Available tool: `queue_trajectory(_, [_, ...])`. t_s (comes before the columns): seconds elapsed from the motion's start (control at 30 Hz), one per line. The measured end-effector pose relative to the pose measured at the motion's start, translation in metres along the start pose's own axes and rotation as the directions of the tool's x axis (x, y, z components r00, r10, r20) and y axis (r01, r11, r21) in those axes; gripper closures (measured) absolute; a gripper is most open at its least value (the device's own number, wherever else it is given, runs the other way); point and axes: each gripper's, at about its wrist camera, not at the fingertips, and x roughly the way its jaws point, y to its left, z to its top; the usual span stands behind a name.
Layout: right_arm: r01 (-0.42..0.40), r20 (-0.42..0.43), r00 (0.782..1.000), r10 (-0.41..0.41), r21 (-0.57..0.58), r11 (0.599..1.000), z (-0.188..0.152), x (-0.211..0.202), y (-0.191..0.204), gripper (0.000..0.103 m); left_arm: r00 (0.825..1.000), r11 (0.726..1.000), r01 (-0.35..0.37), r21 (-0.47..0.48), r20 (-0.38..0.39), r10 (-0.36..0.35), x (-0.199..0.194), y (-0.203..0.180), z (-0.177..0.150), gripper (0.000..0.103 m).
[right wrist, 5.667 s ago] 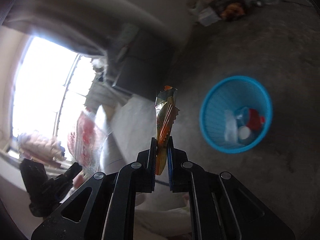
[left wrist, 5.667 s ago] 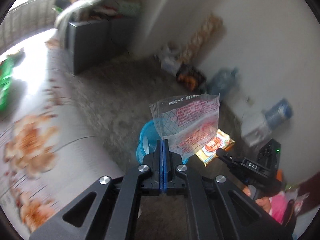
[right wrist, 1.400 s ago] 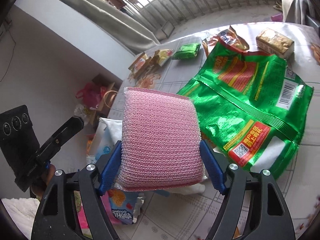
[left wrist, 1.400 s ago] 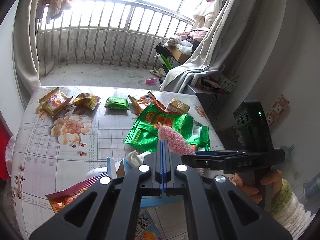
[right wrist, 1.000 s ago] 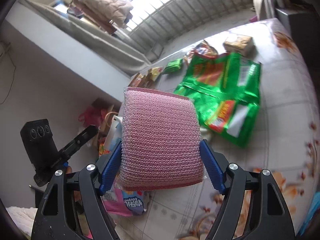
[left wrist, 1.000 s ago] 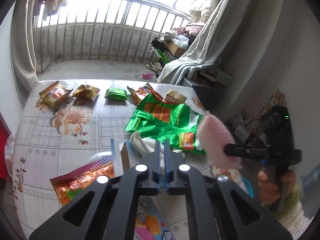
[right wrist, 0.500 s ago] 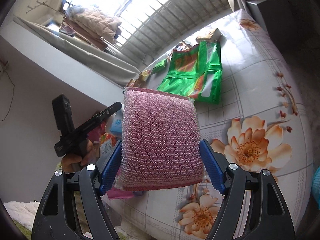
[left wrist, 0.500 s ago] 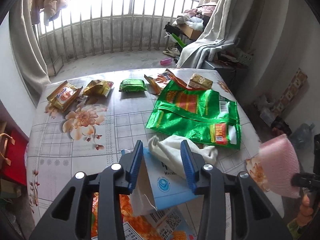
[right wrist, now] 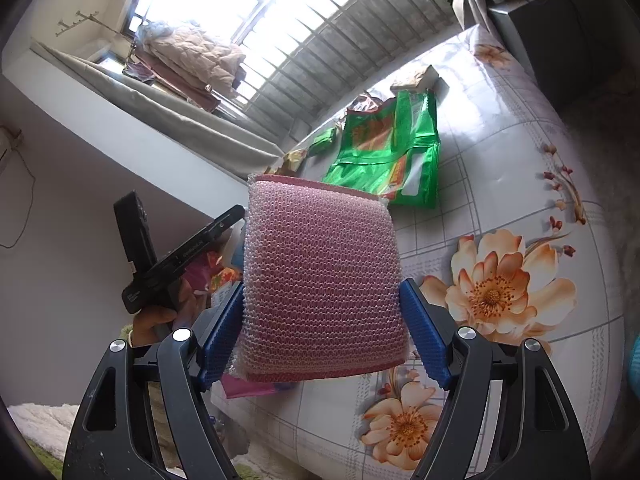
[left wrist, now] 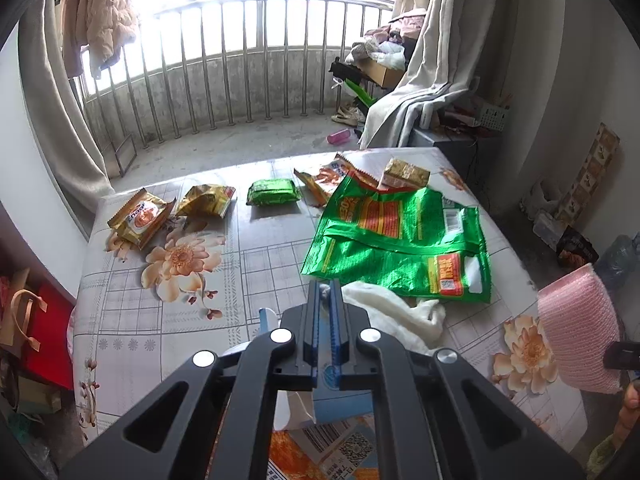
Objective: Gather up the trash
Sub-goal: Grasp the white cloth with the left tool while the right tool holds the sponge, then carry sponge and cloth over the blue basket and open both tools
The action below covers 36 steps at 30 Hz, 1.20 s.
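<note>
Pink sponge (right wrist: 322, 276) clamped between right jaws, upright

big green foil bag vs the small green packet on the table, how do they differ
The big green foil bag is far larger and lies spread flat and crinkled; the small green packet is compact and looks puffed. The bag carries red and orange printed panels and a barcode; the packet is almost all green. The bag lies near the table's right edge, the packet farther back toward the railing. Both are shiny green wrappers on the floral tablecloth.

blue-white carton (left wrist: 340, 396) mostly behind left gripper (left wrist: 326, 300), orange wrapper (left wrist: 292, 456) cut by btm edge
</note>
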Motion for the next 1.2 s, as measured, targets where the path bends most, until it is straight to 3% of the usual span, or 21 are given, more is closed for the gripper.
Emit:
queue_trajectory(0.23, [0.003,0.008,1.000,-0.003,0.007,1.000,-0.003,-0.003,0.002,0.031,0.994,0.997,0.076,-0.013,0.073,-0.075,-0.026,-0.006,0.005,0.099])
queue_trajectory(0.73, [-0.004,0.042,0.999,0.003,0.009,1.000,-0.006,-0.018,0.005,0.031,0.951,0.968,0.247,-0.042,0.204,-0.234,-0.099,-0.018,0.015,0.099])
queue_trajectory(1.2, [-0.005,0.129,0.992,0.000,0.040,0.999,-0.024,-0.065,-0.007,0.031,0.908,0.932,0.361,-0.007,0.228,-0.351,-0.138,-0.064,0.011,0.099])
